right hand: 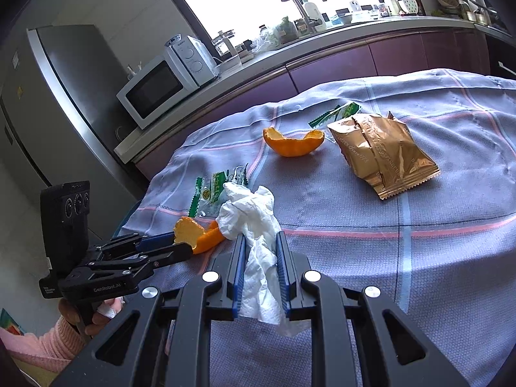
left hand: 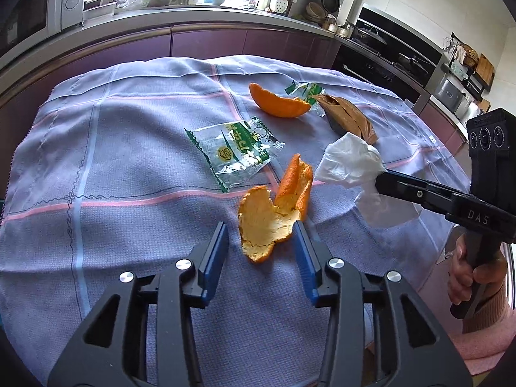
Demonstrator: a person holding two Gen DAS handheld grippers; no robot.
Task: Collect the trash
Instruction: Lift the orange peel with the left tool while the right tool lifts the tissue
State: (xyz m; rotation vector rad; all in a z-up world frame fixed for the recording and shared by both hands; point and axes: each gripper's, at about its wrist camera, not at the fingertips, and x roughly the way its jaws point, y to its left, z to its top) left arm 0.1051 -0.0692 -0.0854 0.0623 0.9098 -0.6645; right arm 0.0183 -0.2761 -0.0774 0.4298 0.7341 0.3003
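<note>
My left gripper (left hand: 262,229) is open, its blue pads on either side of a torn orange peel (left hand: 274,208) lying on the checked cloth (left hand: 129,167); the peel also shows in the right wrist view (right hand: 193,230). My right gripper (right hand: 260,237) is shut on a crumpled white tissue (right hand: 254,225) and holds it above the cloth; the tissue also shows in the left wrist view (left hand: 351,163). A second orange peel (left hand: 277,101), a clear green-printed wrapper (left hand: 235,150), a smaller green wrapper (left hand: 304,90) and a gold snack bag (right hand: 380,151) lie on the cloth.
The cloth covers a table whose right edge (left hand: 451,161) falls away. Behind stand purple cabinets (left hand: 225,42), a crowded counter, a microwave (right hand: 158,88) and a fridge (right hand: 58,96). My hand in a pink sleeve (left hand: 477,277) holds the right gripper's handle.
</note>
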